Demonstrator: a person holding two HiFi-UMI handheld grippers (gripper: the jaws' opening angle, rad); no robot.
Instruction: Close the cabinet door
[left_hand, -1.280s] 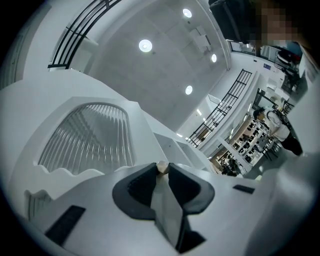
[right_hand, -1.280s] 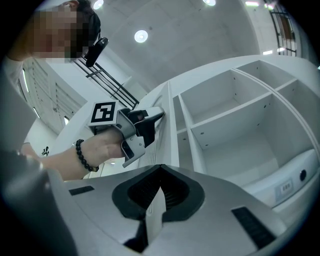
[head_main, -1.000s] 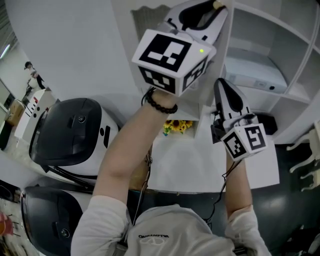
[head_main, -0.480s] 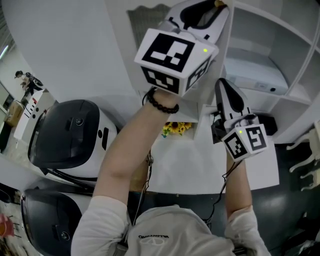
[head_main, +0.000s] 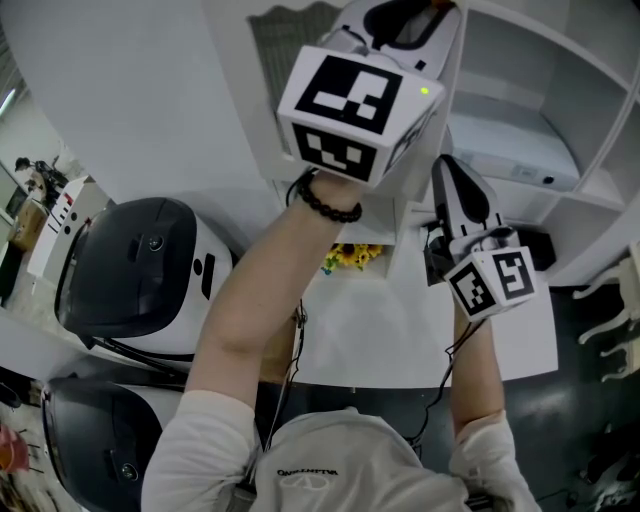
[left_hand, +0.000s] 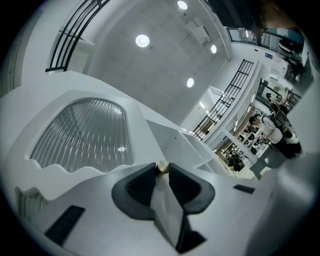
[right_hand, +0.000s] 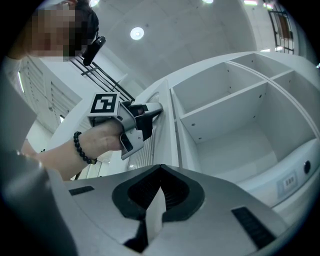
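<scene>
The white cabinet door has a ribbed glass panel (head_main: 285, 50) (left_hand: 85, 132) and stands ajar from the open white cabinet (head_main: 520, 110) (right_hand: 235, 120). My left gripper (head_main: 430, 8) (left_hand: 161, 168) is raised high, shut on the door's small beige knob (left_hand: 161, 166). From the right gripper view, the left gripper (right_hand: 150, 114) is at the door's edge (right_hand: 164, 115). My right gripper (head_main: 446, 168) (right_hand: 160, 169) hangs lower, in front of the shelves. It is shut with nothing between its jaws and touches nothing.
A white box-shaped device (head_main: 510, 160) lies on the lower shelf. Below it is a white table (head_main: 400, 330) with yellow flowers (head_main: 352, 252). Two large black-and-white pod-shaped machines (head_main: 140, 270) stand at the left. A black object (head_main: 545, 245) sits under the shelf.
My left gripper has shifted slightly right and up with the knob, and the ribbed door panel has swung a little with it. The right gripper has stayed in place.
</scene>
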